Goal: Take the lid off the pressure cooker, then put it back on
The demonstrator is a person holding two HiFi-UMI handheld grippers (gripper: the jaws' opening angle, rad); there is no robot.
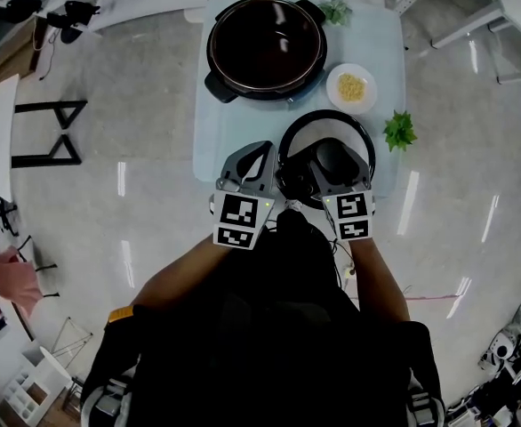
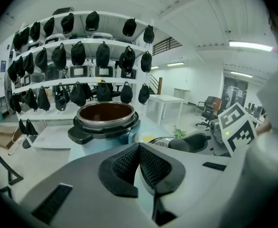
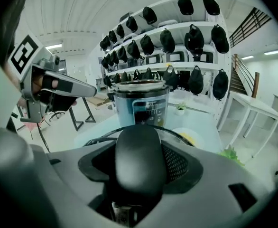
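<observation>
The pressure cooker point(image 1: 265, 47) stands open at the far side of the pale blue table point(image 1: 214, 145), its dark inner pot showing; I also see the cooker point(image 2: 106, 120) ahead in the left gripper view. The round lid point(image 1: 325, 116) hangs over the table's near edge, clear of the pot. My right gripper point(image 1: 329, 174) is shut on the lid's black handle point(image 3: 140, 158), which fills the space between its pads. My left gripper point(image 1: 254, 165) hovers just left of the lid, jaws shut and empty, its pads point(image 2: 129, 167) meeting.
A small white plate point(image 1: 351, 87) of yellow food sits right of the cooker. Green sprigs lie at the table's right edge point(image 1: 400, 130) and far corner point(image 1: 336, 10). Shelves of black bags point(image 2: 82, 56) stand behind the table. White tables surround it on a glossy floor.
</observation>
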